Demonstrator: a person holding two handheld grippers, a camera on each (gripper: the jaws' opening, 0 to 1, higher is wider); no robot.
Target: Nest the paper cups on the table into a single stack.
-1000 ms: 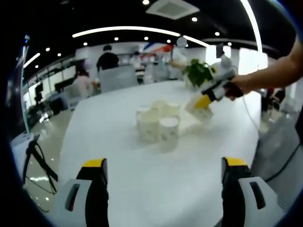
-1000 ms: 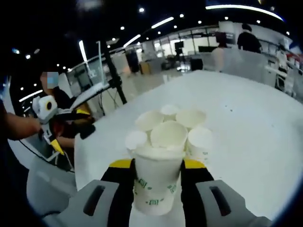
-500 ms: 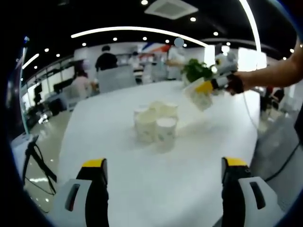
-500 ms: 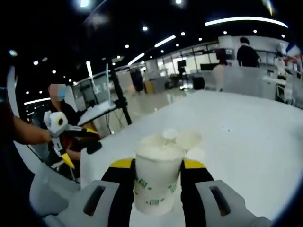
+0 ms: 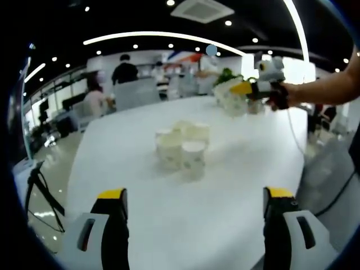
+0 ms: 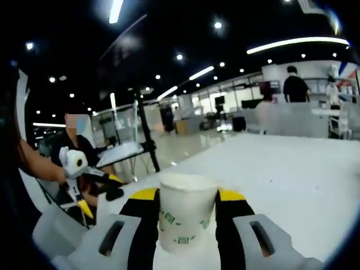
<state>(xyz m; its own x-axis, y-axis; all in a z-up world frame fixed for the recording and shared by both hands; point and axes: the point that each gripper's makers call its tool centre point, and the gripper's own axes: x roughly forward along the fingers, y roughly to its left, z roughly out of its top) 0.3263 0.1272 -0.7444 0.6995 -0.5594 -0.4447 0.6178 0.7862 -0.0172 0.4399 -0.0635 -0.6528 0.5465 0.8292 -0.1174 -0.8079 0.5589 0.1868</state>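
Observation:
A cluster of several white paper cups (image 5: 183,147) stands in the middle of the white table (image 5: 140,185). My left gripper (image 5: 194,211) is open, low and well short of the cluster. My right gripper (image 6: 187,211) is shut on a single paper cup (image 6: 185,216) with green print, held upright between its yellow-tipped jaws. In the left gripper view that right gripper (image 5: 243,93) hangs high above the far right of the table with the cup (image 5: 230,97) in it. The left gripper (image 6: 84,180) shows at the left of the right gripper view, in a person's hand.
A green potted plant (image 5: 225,76) stands at the table's far end behind the lifted cup. People sit and stand at desks in the background. A dark tripod (image 5: 42,194) stands on the floor off the table's left edge.
My right gripper has lifted its cup up and away from the cluster, which has dropped out of the right gripper view. The left gripper has stayed where it was.

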